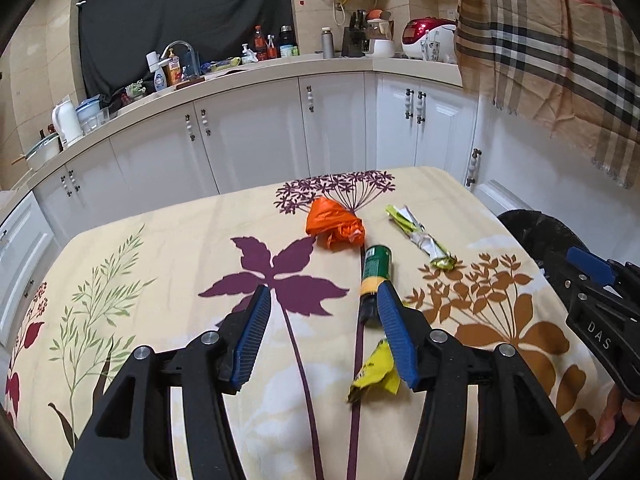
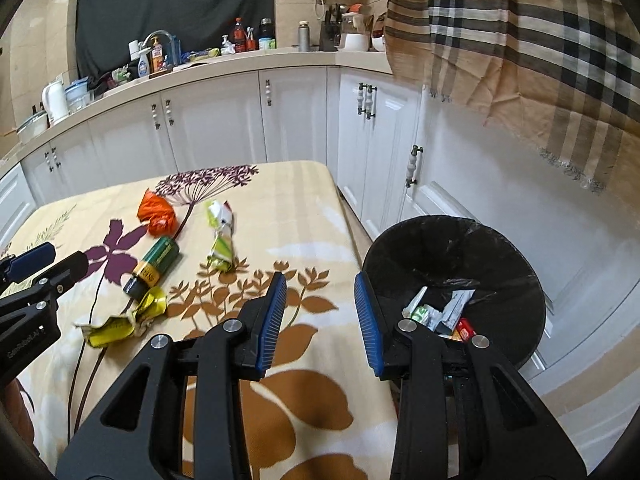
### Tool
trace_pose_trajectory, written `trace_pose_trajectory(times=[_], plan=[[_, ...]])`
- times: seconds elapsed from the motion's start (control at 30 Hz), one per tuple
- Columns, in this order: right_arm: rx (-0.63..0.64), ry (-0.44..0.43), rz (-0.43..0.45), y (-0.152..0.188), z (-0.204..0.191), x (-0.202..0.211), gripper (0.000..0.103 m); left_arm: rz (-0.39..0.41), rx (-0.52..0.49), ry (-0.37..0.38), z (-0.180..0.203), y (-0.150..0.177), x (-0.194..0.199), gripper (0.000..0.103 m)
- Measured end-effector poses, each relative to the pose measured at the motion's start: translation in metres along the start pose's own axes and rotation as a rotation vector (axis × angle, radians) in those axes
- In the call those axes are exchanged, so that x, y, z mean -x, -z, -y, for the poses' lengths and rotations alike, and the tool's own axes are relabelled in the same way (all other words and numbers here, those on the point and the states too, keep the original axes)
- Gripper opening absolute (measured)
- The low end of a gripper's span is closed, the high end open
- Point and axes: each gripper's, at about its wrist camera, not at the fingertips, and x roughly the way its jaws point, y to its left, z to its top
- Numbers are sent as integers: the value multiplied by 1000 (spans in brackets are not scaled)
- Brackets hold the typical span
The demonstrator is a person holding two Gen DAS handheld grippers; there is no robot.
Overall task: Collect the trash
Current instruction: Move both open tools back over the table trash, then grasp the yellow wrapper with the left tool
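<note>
On the flowered tablecloth lie an orange plastic bag, a green bottle, a twisted green-white wrapper and a crumpled yellow wrapper. My left gripper is open and empty above the cloth; the bottle and yellow wrapper lie by its right finger. My right gripper is open and empty over the table's right edge, beside the black-lined bin that holds several wrappers. The same trash shows in the right wrist view: bag, bottle, yellow wrapper.
White kitchen cabinets and a cluttered counter run behind the table. A plaid cloth hangs at the upper right above the bin. The right gripper's body shows at the left view's right edge.
</note>
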Motion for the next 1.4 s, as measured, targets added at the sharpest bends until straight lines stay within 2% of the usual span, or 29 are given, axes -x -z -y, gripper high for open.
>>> trace_pose_trajectory(times=[0.27, 0.63, 0.77, 0.8, 0.97, 1.4], plan=[[-18, 30, -33, 13, 14, 3, 34, -17, -32, 15, 11, 12, -3, 55], [-60, 47, -28, 17, 37, 9, 34, -92, -102, 10, 33, 20, -29, 55], [-73, 47, -23, 17, 43, 10, 34, -94, -110, 12, 35, 18, -31, 55], [-76, 46, -23, 18, 44, 11, 34, -94, -112, 14, 36, 18, -31, 54], [-87, 44, -20, 17, 49, 11, 34, -145, -117, 54, 38, 21, -36, 25], [-81, 36, -18, 16, 46, 12, 34, -113, -106, 68, 31, 29, -21, 24]])
